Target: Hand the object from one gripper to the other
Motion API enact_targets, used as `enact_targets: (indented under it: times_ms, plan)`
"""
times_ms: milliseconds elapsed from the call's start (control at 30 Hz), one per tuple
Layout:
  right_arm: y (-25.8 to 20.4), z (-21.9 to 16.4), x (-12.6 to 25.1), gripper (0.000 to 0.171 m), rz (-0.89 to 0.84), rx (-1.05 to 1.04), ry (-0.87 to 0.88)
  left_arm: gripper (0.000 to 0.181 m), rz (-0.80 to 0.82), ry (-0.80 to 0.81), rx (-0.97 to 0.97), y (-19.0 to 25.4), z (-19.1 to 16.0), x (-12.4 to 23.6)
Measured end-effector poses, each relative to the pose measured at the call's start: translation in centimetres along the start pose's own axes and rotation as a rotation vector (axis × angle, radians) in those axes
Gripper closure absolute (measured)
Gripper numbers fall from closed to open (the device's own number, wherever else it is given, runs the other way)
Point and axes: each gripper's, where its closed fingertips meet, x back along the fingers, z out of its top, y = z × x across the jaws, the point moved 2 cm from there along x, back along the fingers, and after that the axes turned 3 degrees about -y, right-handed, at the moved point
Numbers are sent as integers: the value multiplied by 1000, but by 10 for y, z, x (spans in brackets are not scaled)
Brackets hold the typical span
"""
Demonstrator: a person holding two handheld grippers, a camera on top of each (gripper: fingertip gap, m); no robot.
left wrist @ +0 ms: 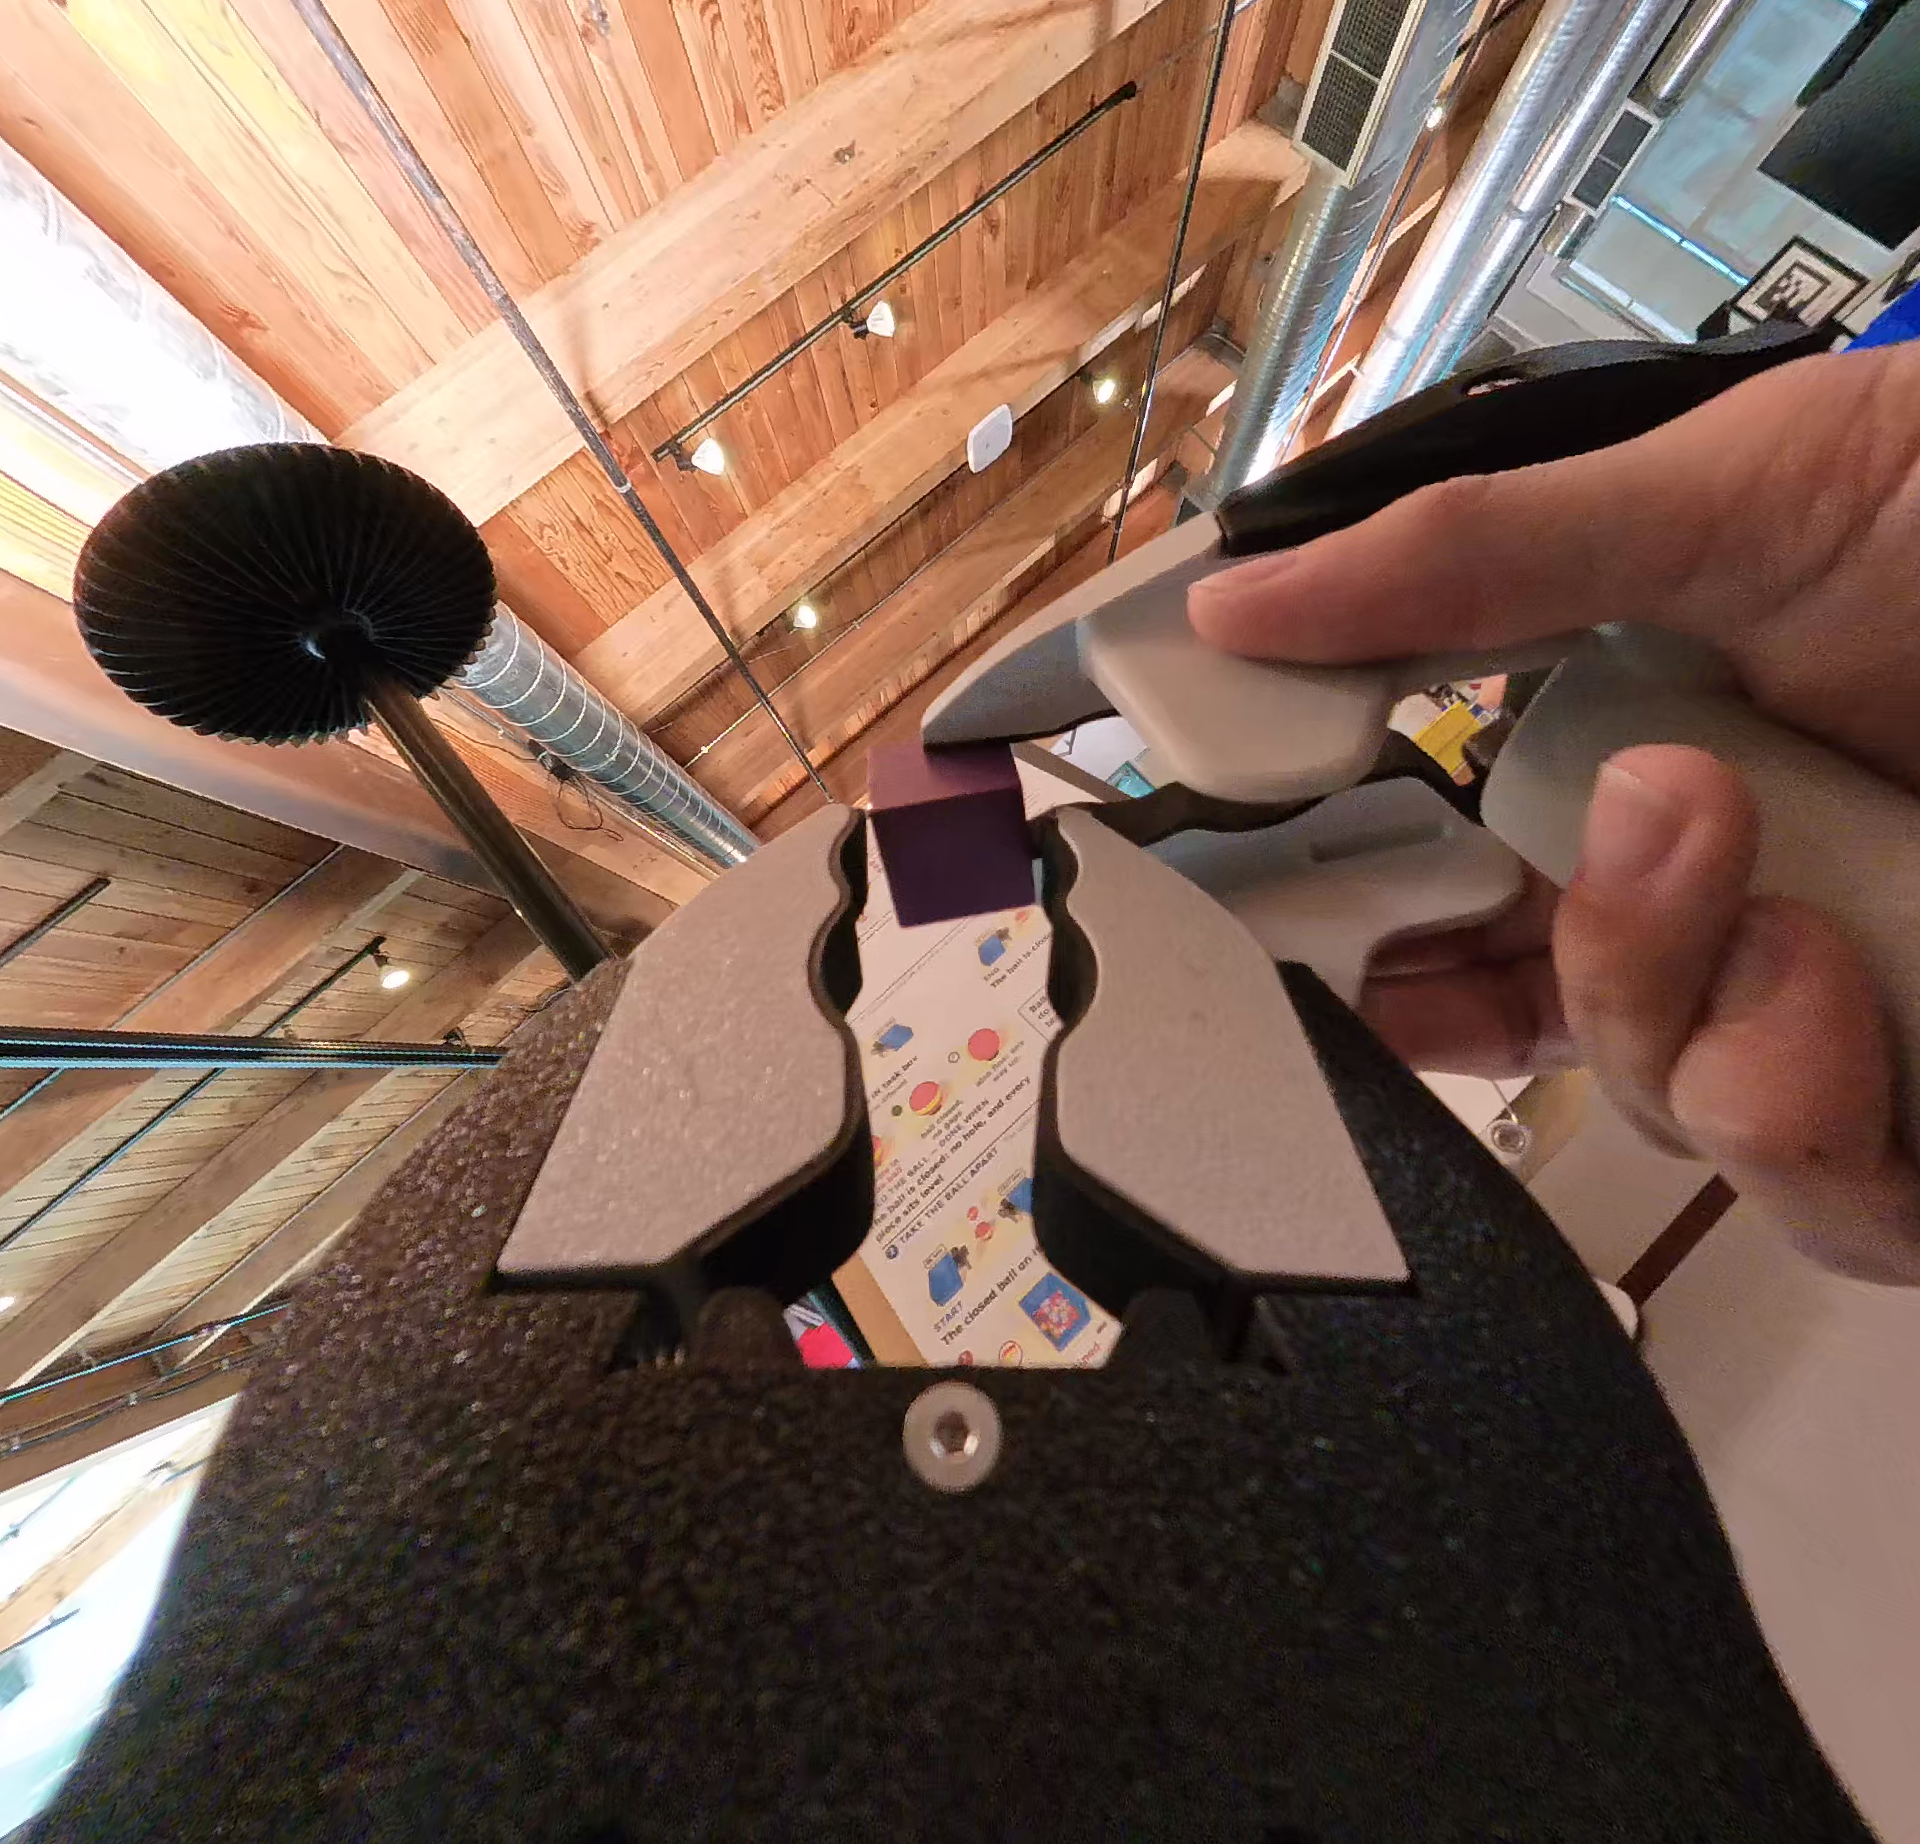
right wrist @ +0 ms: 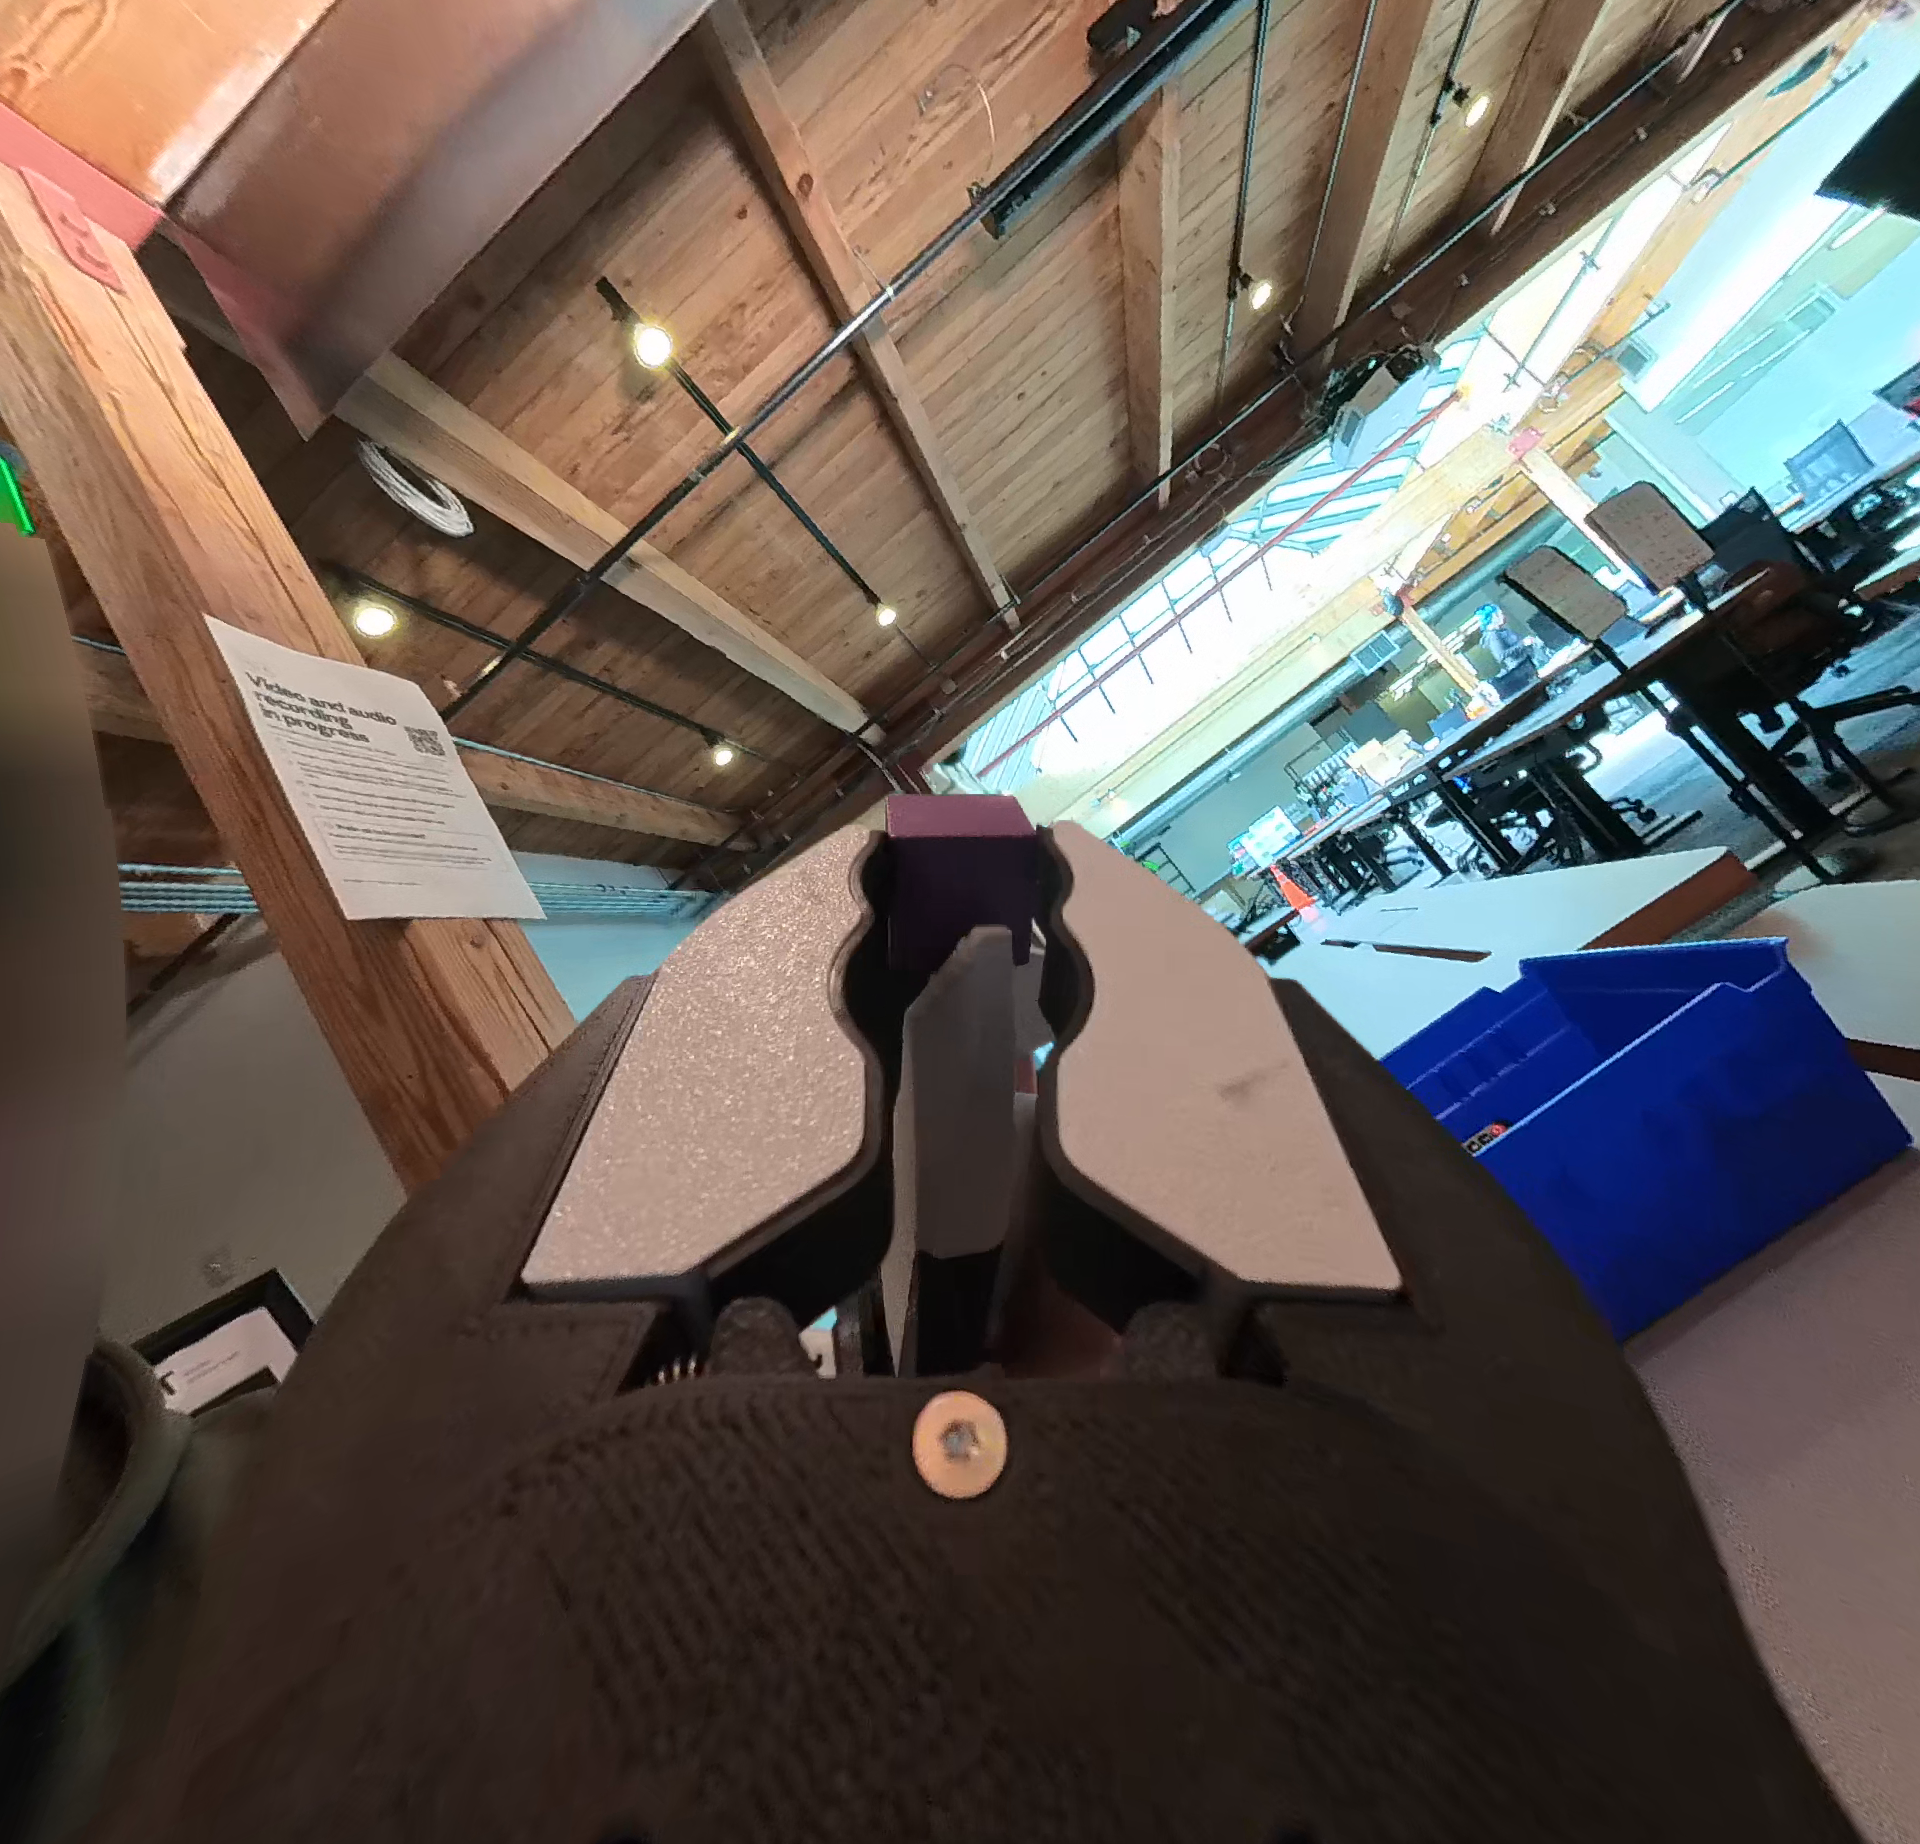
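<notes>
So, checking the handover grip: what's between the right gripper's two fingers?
In the right wrist view, the purple cube sits between their tips, and one grey finger of the left gripper reaches into the gap below it.

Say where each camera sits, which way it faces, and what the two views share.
Left wrist view: on the left gripper, tilted up at the wooden ceiling; its fingers flank the purple block; a hand holds the right gripper.
Right wrist view: on the right gripper, tilted up at ceiling and desks; own fingers show.
Shared: the purple block, with both grippers meeting on it.
</notes>
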Motion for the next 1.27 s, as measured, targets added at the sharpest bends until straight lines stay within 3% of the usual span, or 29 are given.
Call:
enact_targets:
  times_ms: [233,367,433,533,700,767,867,1033,1267]
  plan:
    - [0,4,2,145,8,-2,27,155,-29,4,71,0,1,0]
    - [1,4,4,144,0,17,-3,155,-154,-4,163,-1,-1,0]
    - [0,2,6,143,0,88,-83,156,-282,5,303,-2,-2,2]
    - [-2,-2,14,114,-47,267,-248,156,-514,64,586,-6,3,12]
    - [-16,-15,37,108,-74,667,-539,156,-997,39,923,3,5,41]
    - [-24,-23,40,110,-36,780,-585,156,-1064,33,981,4,2,46]
    - [-25,-36,39,114,-2,783,-652,155,-1156,49,986,12,6,54]
    - [-27,-44,34,144,45,745,-656,155,-1181,19,956,24,6,55]
    - [-21,-34,33,144,3,739,-616,156,-1098,6,949,23,3,45]
